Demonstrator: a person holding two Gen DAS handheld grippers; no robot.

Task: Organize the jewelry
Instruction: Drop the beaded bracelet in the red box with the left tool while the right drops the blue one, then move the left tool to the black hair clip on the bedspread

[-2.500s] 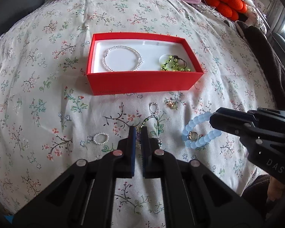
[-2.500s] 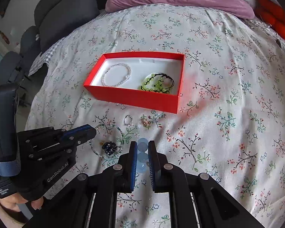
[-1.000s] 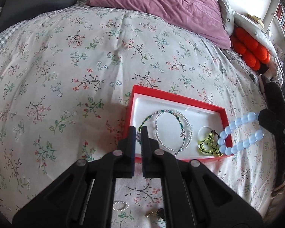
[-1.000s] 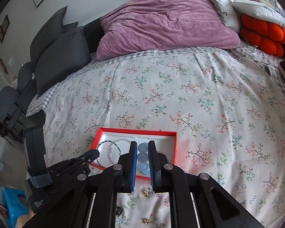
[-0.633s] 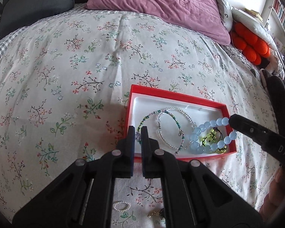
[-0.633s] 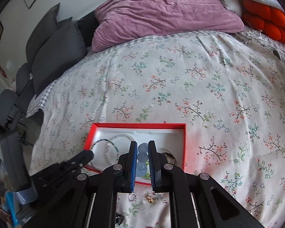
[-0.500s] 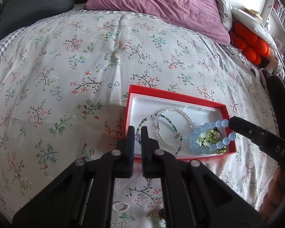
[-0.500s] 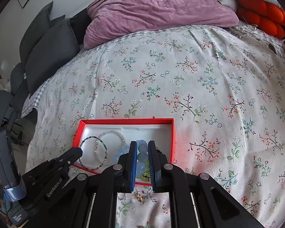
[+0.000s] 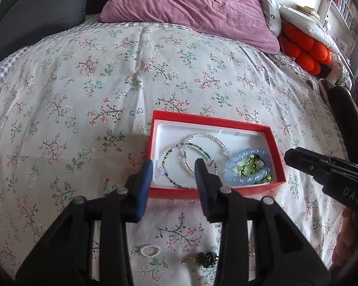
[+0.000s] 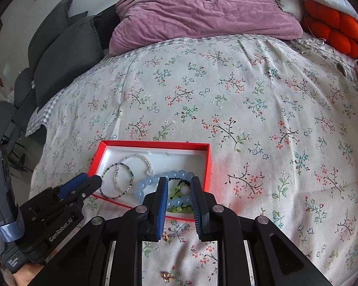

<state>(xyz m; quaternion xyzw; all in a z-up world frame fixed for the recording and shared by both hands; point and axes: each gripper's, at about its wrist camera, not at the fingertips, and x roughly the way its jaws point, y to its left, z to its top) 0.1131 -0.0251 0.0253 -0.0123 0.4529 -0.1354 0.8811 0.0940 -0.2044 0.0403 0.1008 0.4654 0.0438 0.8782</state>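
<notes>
Now both grippers' fingers (image 9: 146,178) wide apart, empty; blue bracelet (image 9: 248,169) and green necklace (image 9: 179,164) newly inside red box (image 9: 212,120).

box (image 9: 212,191): matt red card | blue bracelet (image 9: 236,164): glossy beads | bedspread (image 9: 107,76): floral cloth

Black left gripper (image 9: 173,166) and right gripper (image 10: 179,186) bear blue ribbed pads (image 9: 145,178), silver screws, white "GenRobot.AI" and "DAS" lettering

Bracelets (image 9: 204,157) in box (image 9: 212,120) on bedspread (image 9: 83,95)
</notes>
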